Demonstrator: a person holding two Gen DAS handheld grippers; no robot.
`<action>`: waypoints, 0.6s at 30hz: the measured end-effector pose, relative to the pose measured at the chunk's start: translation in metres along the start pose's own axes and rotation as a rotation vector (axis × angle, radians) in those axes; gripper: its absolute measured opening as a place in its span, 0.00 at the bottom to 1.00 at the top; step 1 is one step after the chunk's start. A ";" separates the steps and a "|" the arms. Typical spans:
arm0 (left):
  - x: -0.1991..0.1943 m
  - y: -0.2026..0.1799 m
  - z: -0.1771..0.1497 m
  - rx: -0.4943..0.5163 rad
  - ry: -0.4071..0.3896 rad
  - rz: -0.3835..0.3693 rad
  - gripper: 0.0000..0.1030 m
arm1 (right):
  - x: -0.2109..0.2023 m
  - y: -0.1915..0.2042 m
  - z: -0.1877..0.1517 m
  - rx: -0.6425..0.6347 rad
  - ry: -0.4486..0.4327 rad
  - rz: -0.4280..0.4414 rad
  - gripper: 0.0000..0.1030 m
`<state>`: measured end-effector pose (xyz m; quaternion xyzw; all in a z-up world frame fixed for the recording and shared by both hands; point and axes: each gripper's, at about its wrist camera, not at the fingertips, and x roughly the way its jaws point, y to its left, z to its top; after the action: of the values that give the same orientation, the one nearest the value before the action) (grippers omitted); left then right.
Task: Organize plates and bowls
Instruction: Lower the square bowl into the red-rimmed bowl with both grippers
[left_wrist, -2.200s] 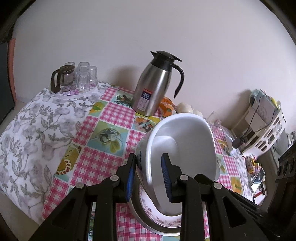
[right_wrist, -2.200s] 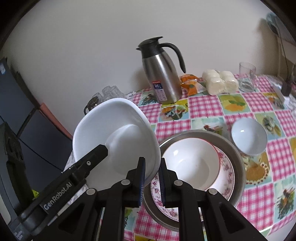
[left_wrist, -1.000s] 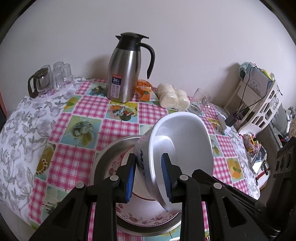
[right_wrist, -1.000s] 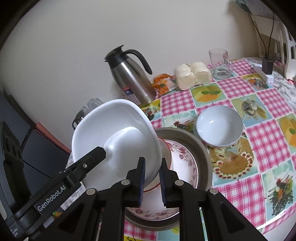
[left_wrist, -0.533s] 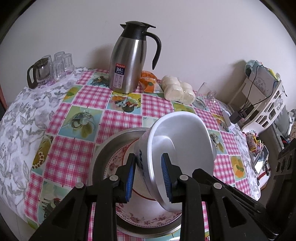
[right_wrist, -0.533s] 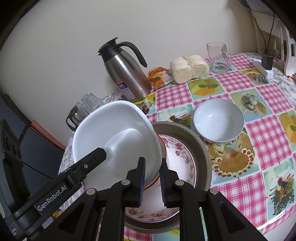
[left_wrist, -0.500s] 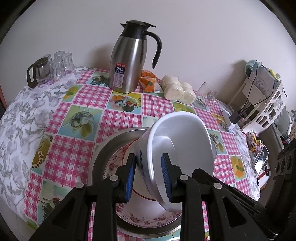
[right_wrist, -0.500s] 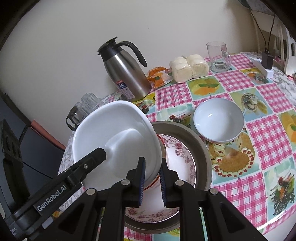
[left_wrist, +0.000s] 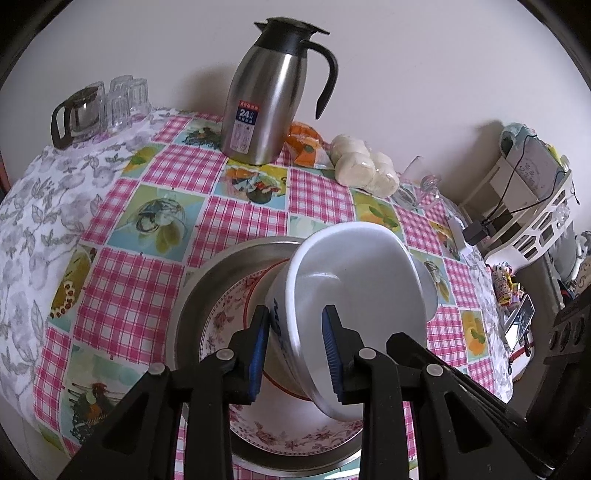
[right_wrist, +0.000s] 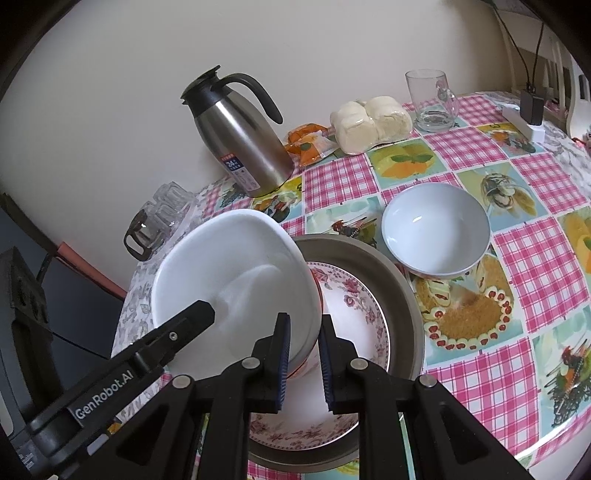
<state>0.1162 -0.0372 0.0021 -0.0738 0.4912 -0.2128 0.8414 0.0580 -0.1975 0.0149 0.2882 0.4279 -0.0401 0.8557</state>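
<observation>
glossy white bowl (left_wrist: 354, 280), brushed-metal basin (right_wrist: 391, 295), shiny steel jug (left_wrist: 266, 107), smooth checked tablecloth (left_wrist: 129, 280)

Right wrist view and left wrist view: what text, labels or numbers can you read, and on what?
"GenRobot.AI": white lettering on the left hand-held gripper, seen in the right wrist view.
"24": large number on the thermos jug's sticker; its smaller print is too small to read.
Blue marking on the white bowl's outer wall: mostly hidden, unreadable.
</observation>
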 end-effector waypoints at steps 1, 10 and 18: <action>0.001 0.001 0.000 -0.004 0.005 0.001 0.28 | 0.000 0.000 0.000 -0.002 0.000 -0.001 0.18; 0.005 0.005 0.000 -0.023 0.027 0.013 0.28 | 0.003 0.002 0.000 -0.003 0.007 -0.001 0.18; 0.004 0.006 0.000 -0.033 0.032 0.013 0.30 | 0.006 0.001 0.001 0.003 0.015 -0.001 0.19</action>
<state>0.1200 -0.0334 -0.0029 -0.0811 0.5085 -0.2002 0.8335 0.0627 -0.1957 0.0116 0.2898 0.4341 -0.0389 0.8521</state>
